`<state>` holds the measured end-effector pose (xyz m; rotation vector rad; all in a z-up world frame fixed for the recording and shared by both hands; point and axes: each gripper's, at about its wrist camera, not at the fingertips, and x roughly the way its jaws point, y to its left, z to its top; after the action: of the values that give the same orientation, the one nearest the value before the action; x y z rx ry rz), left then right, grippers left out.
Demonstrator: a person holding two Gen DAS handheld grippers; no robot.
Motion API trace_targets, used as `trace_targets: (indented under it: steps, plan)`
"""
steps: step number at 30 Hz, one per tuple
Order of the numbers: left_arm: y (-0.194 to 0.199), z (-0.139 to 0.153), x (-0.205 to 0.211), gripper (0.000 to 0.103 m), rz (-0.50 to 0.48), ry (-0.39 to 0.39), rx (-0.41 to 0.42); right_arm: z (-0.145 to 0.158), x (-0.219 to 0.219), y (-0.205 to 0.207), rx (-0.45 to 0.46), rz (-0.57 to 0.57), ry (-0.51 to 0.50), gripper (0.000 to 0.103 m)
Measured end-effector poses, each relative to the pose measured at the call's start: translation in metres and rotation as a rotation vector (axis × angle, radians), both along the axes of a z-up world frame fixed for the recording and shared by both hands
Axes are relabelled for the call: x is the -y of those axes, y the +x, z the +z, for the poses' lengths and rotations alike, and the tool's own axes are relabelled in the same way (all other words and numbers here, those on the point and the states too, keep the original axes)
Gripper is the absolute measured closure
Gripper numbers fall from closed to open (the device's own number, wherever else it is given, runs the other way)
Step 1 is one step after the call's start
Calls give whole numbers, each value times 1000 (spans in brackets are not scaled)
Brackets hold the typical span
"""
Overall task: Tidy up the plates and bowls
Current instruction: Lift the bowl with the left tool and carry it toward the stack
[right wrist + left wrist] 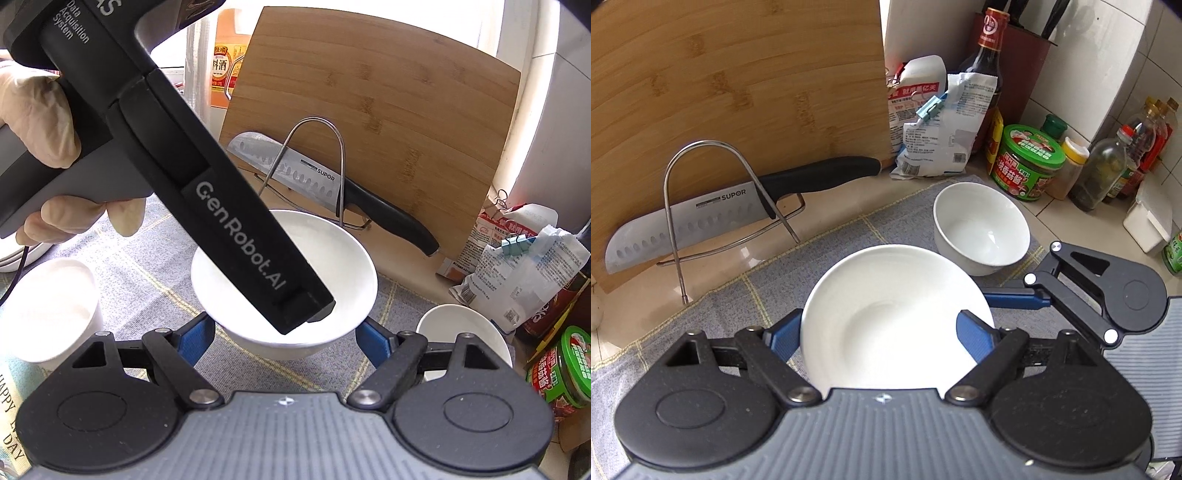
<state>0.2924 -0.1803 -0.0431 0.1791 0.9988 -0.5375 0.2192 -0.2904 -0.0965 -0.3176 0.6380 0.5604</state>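
Bowl (886,321) clamped by both left claw (886,338) and right claw (286,338), its near rim cut off.

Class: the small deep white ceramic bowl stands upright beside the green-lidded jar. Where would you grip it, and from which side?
Probably the near rim of the small deep white ceramic bowl, one gripper finger inside, one outside, coming from above. It stands upright, mouth open and empty, while the green-lidded jar and bottles crowd its far right side.
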Motion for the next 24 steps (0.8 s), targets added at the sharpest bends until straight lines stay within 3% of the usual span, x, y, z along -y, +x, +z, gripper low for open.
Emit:
trace_targets:
  steps: [24]
  plan:
    - [-69, 20, -35, 17, 149, -49, 2, 14, -26, -54, 1, 133, -6, 17]
